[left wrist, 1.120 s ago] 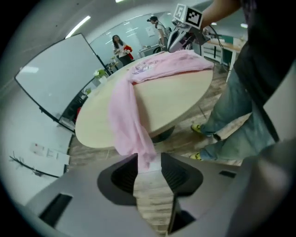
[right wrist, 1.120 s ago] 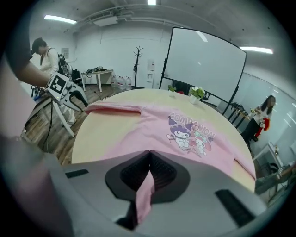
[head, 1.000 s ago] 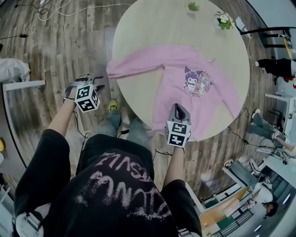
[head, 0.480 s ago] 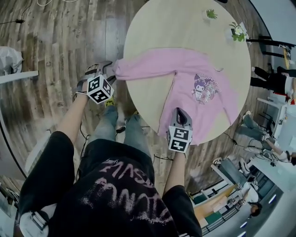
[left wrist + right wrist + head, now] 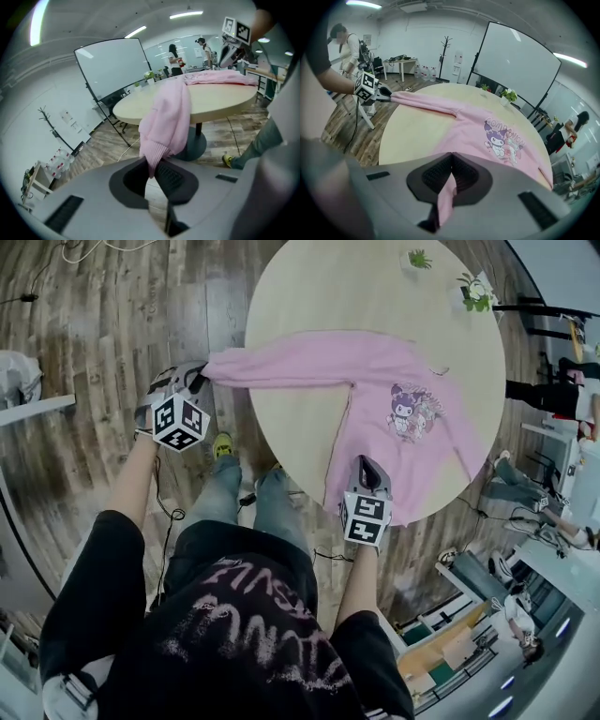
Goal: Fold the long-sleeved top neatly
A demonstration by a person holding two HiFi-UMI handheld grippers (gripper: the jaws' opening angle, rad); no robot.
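Hem [image 5: 444, 199] of the pink long-sleeved cotton top [image 5: 398, 442] with a cartoon print is being clamped at the near edge of the round pale wooden table [image 5: 309, 292]. It is being pinched between the pressed-together jaws of the right gripper [image 5: 367, 465]. This hold is probably being used as an anchor, so that the body is being secured against sliding while the other side is being pulled.

A little farther, to the left and off the table, the ribbed cuff [image 5: 156, 154] of one sleeve [image 5: 277, 369] is being gripped by the left gripper [image 5: 197, 379]. Its jaws have just been closing, and the cuff is being squeezed between the pads above the wooden plank floor [image 5: 112, 324]. The sleeve is likely being drawn out in this way so that it is being straightened before it is being folded over the body.

The top is being spread face up on the table. Its body is being laid with the long axis going from the hem at the near edge toward the neckline on the far side, a little to the right. The gripped sleeve is being stretched almost across this axis, pointing left over the table edge, while the other sleeve is being left along the right side. Beyond the neckline, two small potted plants [image 5: 419, 259] are being left untouched at the far rim.
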